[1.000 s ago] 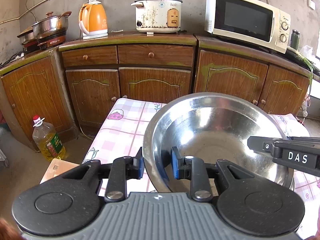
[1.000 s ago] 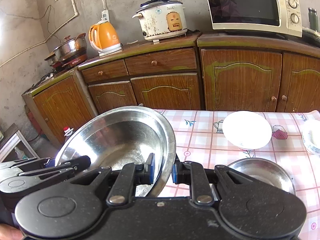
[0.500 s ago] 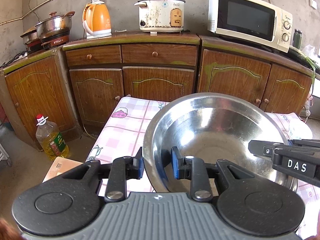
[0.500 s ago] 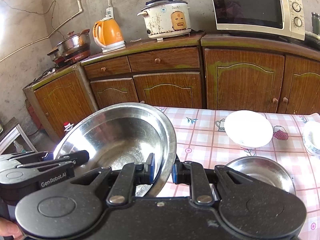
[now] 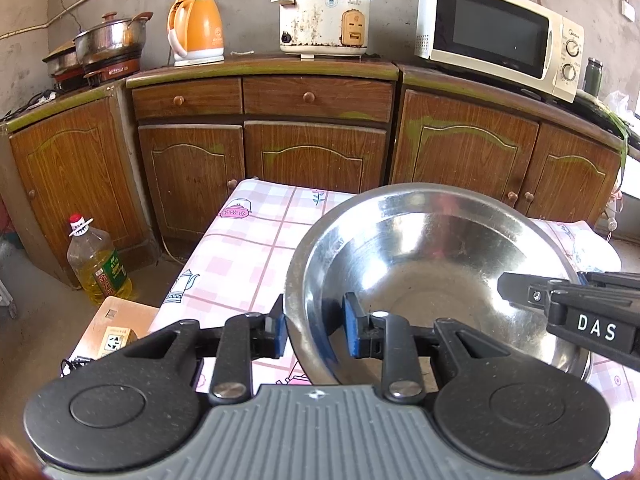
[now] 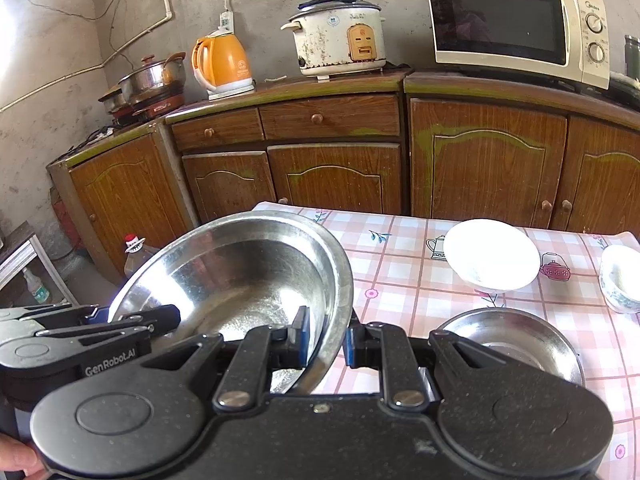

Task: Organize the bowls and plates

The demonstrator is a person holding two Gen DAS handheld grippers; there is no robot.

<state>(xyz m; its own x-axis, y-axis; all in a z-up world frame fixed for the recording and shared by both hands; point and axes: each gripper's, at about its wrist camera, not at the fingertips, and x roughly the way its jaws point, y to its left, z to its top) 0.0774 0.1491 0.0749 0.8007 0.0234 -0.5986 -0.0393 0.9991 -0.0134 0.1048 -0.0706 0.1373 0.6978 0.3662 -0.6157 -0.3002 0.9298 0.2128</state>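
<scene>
- Large steel bowl (image 5: 432,280) is held up over the near-left part of the table (image 5: 248,248), gripped from two opposite sides.
- Left gripper (image 5: 314,330): jaws narrow, clamped across the bowl's left rim; one blue pad on the outer wall, the other inside the bowl.
- Right gripper (image 6: 326,340): jaws narrow, clamped across the bowl's right rim the same way, one pad inside, one outside.
- In the left wrist view the right gripper's black fingers reach in over the bowl's far-right rim; in the right wrist view the left gripper shows at the bowl's left edge.
- Bowl is tilted slightly, open side up, with nothing in it. Polished metal, broad flat lip, dull scuffed bottom, bright reflections on the walls.
- Whether its base touches the cloth or is clear of it, I cannot tell.
- Other ware on the pink checked cloth, right of the held bowl: small steel bowl (image 6: 508,344) nearest the right gripper; white bowl (image 6: 490,254) behind it; patterned bowl (image 6: 622,276) at the right edge.
- All three stand apart from each other and from the held bowl.
</scene>
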